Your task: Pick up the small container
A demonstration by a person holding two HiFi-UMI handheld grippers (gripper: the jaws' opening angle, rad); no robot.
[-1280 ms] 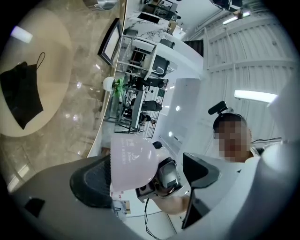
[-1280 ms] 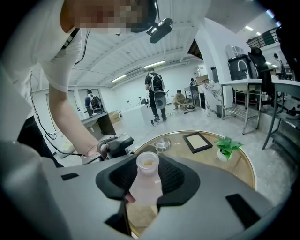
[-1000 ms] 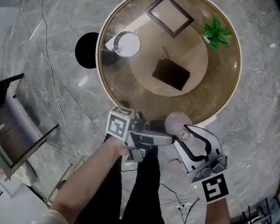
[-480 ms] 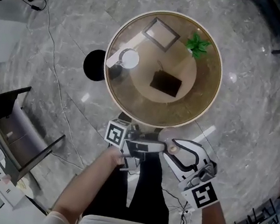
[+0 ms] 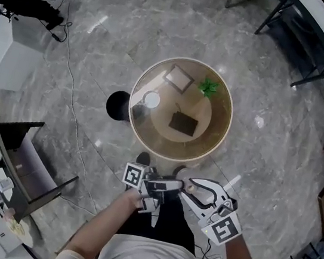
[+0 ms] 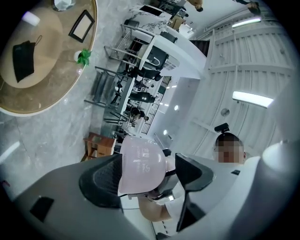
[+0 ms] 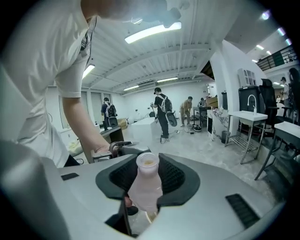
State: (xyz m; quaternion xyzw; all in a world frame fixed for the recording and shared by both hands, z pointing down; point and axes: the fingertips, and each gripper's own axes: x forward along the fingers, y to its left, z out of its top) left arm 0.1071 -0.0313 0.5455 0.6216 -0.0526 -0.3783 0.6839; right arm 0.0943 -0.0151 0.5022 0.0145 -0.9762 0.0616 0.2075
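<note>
Holding: right gripper (image 7: pixel 146 180) jaws are clamped on the small container (image 7: pixel 144 187), neck end toward the camera.
Left gripper: left gripper (image 6: pixel 147 174) jaws are apart and have just been closing. The container's wide end sits between them, against one pad, with a gap to the other.
Where: in the air at the person's front, well clear of the tabletop (image 5: pixel 147 145) near edge.
Why: probably a two-handed steady or a handover, with the right carrying the load.
Views: head view shows the grippers tip to tip; only the gripper views show pad contact.
</note>
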